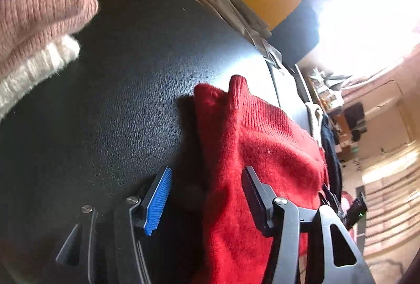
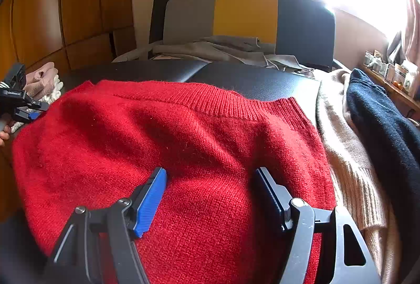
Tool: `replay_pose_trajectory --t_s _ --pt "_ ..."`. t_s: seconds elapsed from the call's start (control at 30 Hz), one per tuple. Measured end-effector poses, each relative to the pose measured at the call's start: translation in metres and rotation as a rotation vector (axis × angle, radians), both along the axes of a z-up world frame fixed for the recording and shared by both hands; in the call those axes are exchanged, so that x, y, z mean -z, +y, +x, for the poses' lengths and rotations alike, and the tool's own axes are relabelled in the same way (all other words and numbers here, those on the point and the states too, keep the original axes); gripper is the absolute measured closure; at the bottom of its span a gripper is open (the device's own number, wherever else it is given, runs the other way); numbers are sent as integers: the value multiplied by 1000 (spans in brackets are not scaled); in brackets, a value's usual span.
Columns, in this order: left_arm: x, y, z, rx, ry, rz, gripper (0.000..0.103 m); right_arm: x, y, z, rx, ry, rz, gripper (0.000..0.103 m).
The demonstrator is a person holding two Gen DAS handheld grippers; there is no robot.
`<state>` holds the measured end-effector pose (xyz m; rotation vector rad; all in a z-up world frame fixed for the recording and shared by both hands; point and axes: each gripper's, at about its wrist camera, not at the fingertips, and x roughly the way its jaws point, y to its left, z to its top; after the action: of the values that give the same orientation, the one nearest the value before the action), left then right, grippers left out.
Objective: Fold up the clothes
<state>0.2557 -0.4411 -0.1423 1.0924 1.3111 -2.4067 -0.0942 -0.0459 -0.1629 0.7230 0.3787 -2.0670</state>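
A red knitted sweater lies spread on a black leather-look surface, its ribbed edge toward the far side. The right gripper hovers over the sweater's middle, jaws apart, pinching nothing. The left gripper stands open at the sweater's left edge, fabric between its fingers but unpressed. A small white label on the left gripper's body is too blurred to read. Folded pink and white knitwear sit nearby.
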Motion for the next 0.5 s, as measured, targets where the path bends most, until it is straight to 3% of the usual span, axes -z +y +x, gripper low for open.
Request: replay_pose_trajectory --t_s 0.23,0.33,0.37,0.43,0.5 --pt "-1 14 -37 77 8 -59 48 0 1 -2 -6 -8 -9 31" --pt "5 12 -40 93 44 -20 48 0 0 -2 -6 -9 -11 31" --pt "8 10 -42 95 58 1 53 0 0 -2 -5 -9 -12 31" --pt "13 7 -46 95 50 33 80 0 0 -2 -5 -9 -13 31" --pt "17 3 -46 81 56 75 86 0 1 -2 -6 -9 -13 30"
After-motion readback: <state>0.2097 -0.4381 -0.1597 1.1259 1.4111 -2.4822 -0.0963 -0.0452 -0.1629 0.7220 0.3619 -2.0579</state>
